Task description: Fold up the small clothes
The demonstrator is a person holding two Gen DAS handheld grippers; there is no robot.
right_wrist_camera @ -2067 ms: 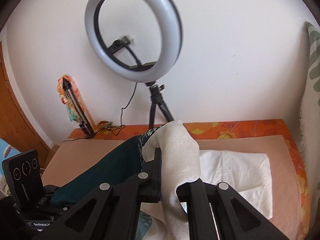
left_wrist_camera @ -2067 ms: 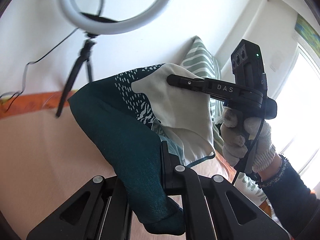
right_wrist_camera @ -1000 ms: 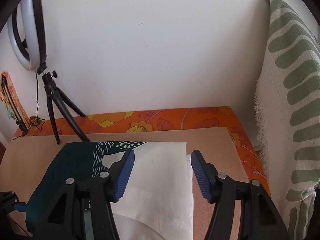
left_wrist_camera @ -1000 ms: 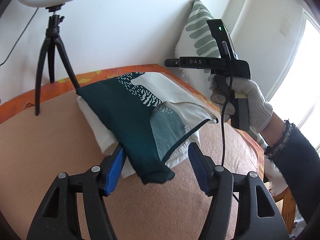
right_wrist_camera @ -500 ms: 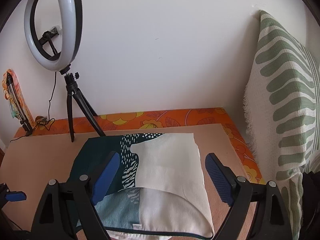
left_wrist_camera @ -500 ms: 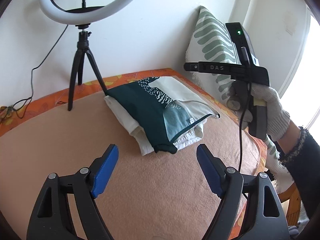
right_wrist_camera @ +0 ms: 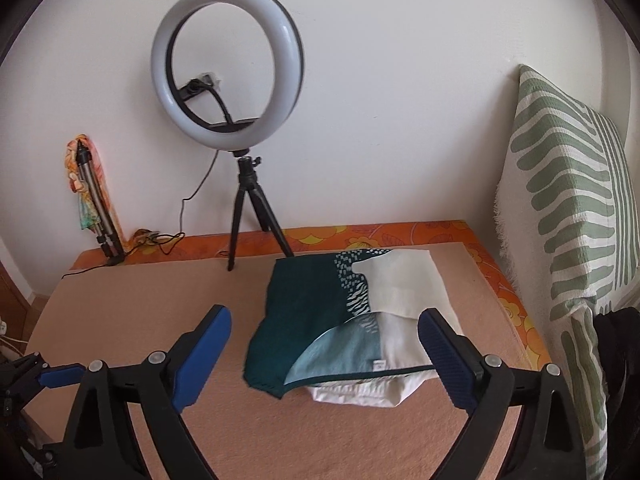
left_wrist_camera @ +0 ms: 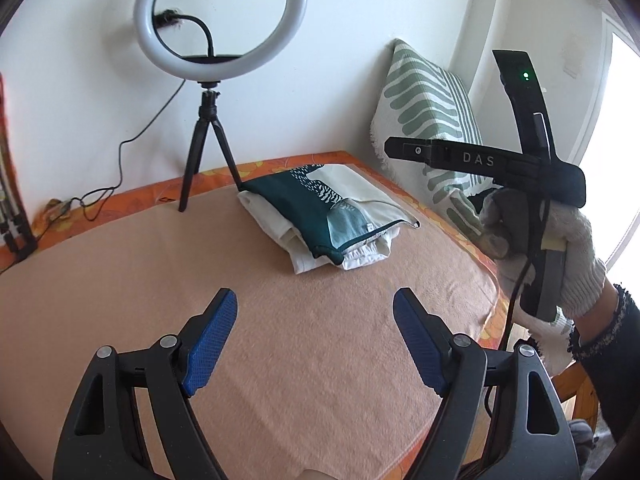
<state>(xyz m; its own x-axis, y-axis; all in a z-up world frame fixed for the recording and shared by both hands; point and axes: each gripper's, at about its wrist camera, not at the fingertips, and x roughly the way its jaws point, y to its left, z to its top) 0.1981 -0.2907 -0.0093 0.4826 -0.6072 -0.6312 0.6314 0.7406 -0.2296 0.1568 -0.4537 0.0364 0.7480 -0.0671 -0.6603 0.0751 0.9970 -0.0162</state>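
Observation:
A folded dark teal and cream garment (left_wrist_camera: 316,204) (right_wrist_camera: 316,312) lies on top of a folded white garment (left_wrist_camera: 362,258) (right_wrist_camera: 360,394) at the far right of the tan blanket (left_wrist_camera: 280,328). My left gripper (left_wrist_camera: 314,300) hovers open over bare blanket, well short of the stack, with nothing between its blue pads. My right gripper (right_wrist_camera: 325,316) is drawn back above the stack's near edge. Its jaws are opening and the pads touch no cloth. A gloved hand (left_wrist_camera: 560,256) holds it at the right of the left wrist view.
A ring light on a small black tripod (left_wrist_camera: 220,24) (right_wrist_camera: 228,80) stands at the wall just behind the stack, its cable trailing left. A green-striped pillow (left_wrist_camera: 432,120) (right_wrist_camera: 568,200) leans at the right edge. A folded tripod (right_wrist_camera: 96,200) rests in the left corner.
Both grippers let go of the teal and cream garment, which now lies folded on the white one. Both have pulled back and up from the stack with their jaws wider.

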